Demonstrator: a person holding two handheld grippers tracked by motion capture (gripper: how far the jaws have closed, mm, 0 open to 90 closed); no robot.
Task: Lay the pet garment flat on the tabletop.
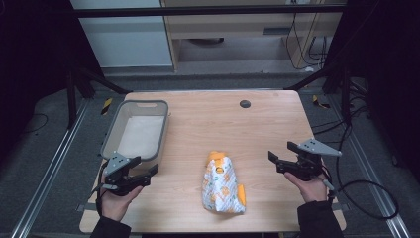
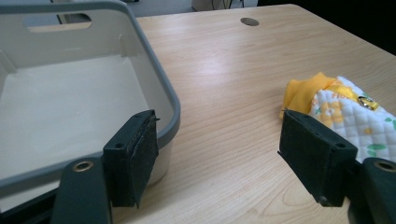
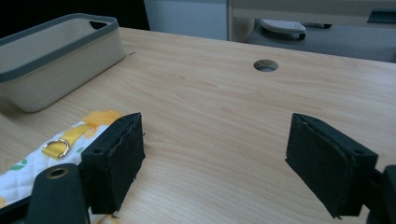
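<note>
A quilted white pouch (image 1: pixel 224 184) with an orange and green flower print lies flat on the wooden bench (image 1: pixel 208 124), a little toward the near edge and roughly midway between its left and right edges. Orange fabric shows at its far end and along its right side, and a small metal ring (image 3: pixel 56 147) sits on a yellow strap near that far end (clearest in the right gripper view). Nothing touches the pouch.

The left gripper (image 1: pixel 147 173) is held over the near-left part of the bench, just off the near end of a grey plastic basket (image 1: pixel 110 133) that stands along the left edge. Its jaws stand wide apart and hold nothing. In the left gripper view its left jaw lines up against the basket's near rim (image 2: pixel 173 100), though I cannot tell whether they touch, and its right jaw sits in front of the pouch's orange end (image 2: pixel 306 91). The basket has a pale bare floor and a handle slot (image 2: pixel 58 22) in its far wall.

The right gripper (image 1: pixel 280 157) hovers near the right edge of the bench, well apart from the pouch, jaws pointing left toward it. These jaws too are spread wide with nothing between them but bare wood. A round cable hole (image 1: pixel 244 103) sits near the far edge of the bench, about at its middle.
</note>
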